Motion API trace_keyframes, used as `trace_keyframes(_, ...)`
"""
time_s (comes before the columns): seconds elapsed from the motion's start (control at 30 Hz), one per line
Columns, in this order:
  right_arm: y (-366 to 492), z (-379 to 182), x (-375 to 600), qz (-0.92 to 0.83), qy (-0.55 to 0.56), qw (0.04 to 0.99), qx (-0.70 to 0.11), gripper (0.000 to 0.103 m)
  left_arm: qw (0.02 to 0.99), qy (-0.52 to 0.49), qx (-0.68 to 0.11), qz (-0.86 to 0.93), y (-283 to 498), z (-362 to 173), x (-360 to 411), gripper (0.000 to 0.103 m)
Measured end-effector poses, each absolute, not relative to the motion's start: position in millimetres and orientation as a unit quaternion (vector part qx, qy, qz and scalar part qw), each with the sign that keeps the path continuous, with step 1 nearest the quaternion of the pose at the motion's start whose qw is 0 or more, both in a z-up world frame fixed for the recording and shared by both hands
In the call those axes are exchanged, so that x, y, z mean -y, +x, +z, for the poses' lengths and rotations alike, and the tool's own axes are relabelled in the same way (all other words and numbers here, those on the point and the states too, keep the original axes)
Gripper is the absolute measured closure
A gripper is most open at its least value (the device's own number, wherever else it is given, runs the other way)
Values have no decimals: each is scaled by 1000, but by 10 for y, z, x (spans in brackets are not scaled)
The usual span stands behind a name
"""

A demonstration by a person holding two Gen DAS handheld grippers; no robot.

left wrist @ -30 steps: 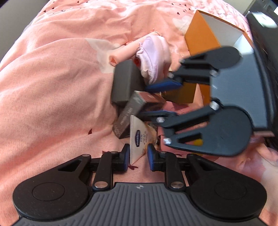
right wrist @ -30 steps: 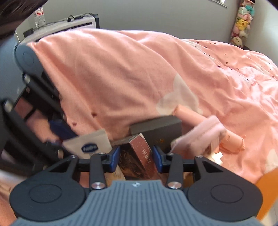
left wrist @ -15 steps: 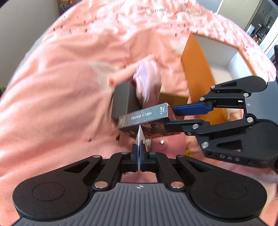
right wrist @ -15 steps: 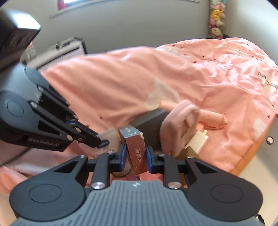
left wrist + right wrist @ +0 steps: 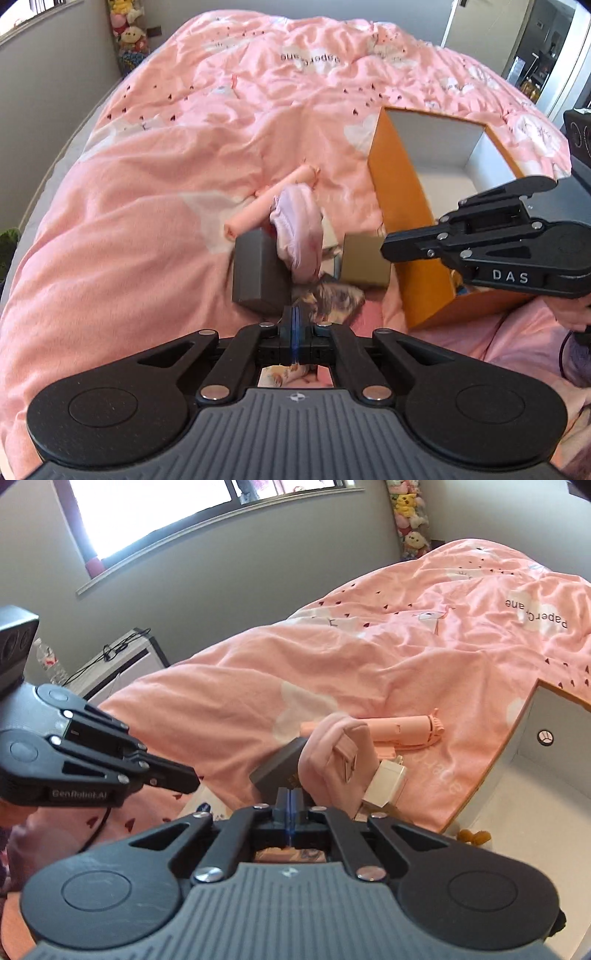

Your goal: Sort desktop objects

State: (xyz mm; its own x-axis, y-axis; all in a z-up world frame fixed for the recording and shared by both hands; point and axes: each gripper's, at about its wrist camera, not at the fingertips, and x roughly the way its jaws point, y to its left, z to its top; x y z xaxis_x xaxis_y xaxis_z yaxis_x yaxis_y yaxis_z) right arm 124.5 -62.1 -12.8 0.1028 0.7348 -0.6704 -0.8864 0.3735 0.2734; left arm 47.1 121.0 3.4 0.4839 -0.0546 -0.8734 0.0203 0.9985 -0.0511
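Left claw (image 5: 294,318) is showing its blue pads pressed fully together with nothing visible between them. Right claw (image 5: 290,799) is likewise sitting fully closed and empty. Just beyond the left claw tips, low in the left wrist frame's centre, a patterned box (image 5: 332,301) is lying on the pink bedcover (image 5: 147,206). Touching it on the left, a grey box (image 5: 258,275) is standing under a pale pink cloth (image 5: 299,236). A pink handheld fan (image 5: 402,733) is lying behind them. At right, an orange storage box (image 5: 397,206) is sitting open.
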Motion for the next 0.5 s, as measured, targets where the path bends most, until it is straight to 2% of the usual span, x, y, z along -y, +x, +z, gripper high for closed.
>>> trace_keyframes(0.1,1253,-199,560,565,-137,720,-380,95,855,-14,-518,-18,408,17,-1271,100)
trace_keyframes(0.13,1242,-213,528,568,-155,715,-377,91,853,-9,-521,-18,396,11,-1284,93)
trace_keyframes(0.17,1231,-224,492,573,-174,709,-373,88,852,-5,-524,-15,384,5,-1299,81)
trace_keyframes(0.2,1224,-239,455,579,-191,701,-371,83,852,-3,-523,-11,372,3,-1311,74)
trace_keyframes(0.27,1207,-269,363,593,-219,682,-369,67,851,1,-525,-10,364,-22,-1347,50)
trace_keyframes(0.43,1203,-392,85,596,-283,643,-389,58,833,-9,-553,1,398,-182,-1485,45)
trace_keyframes(0.5,1229,-461,-35,586,-288,634,-414,58,824,-29,-566,16,409,-271,-1575,45)
